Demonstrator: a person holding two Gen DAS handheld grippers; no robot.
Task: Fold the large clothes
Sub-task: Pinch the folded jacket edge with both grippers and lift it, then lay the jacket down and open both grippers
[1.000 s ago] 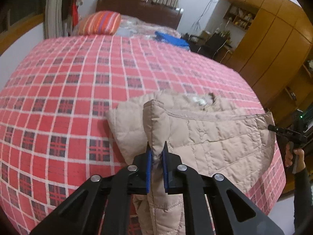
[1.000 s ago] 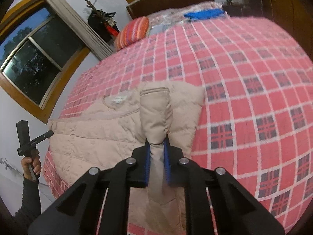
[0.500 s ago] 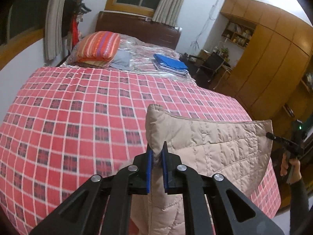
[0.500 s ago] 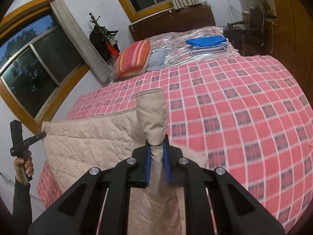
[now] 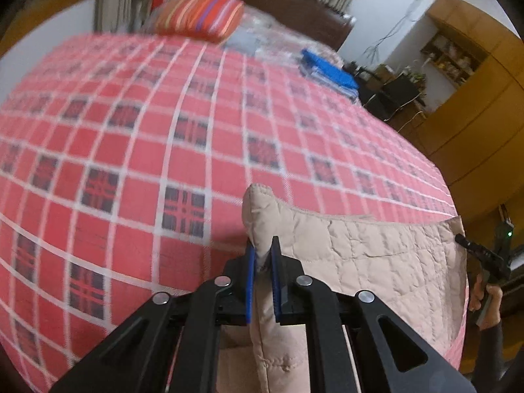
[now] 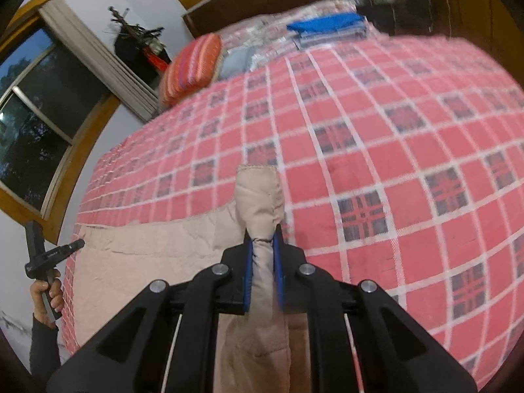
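Two grippers noted: our left gripper and right gripper each pinch a corner of the beige quilted jacket above the red plaid bedspread

A bed with a red checked cover stretches ahead of the fingers, a striped pillow at its far end. Wooden cupboards stand to the right; a dark window is on the left wall.

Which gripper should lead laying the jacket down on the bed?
Neither, as I judge it: the left gripper and the right gripper each pinch one end of the jacket's stretched edge, so both should lower together.
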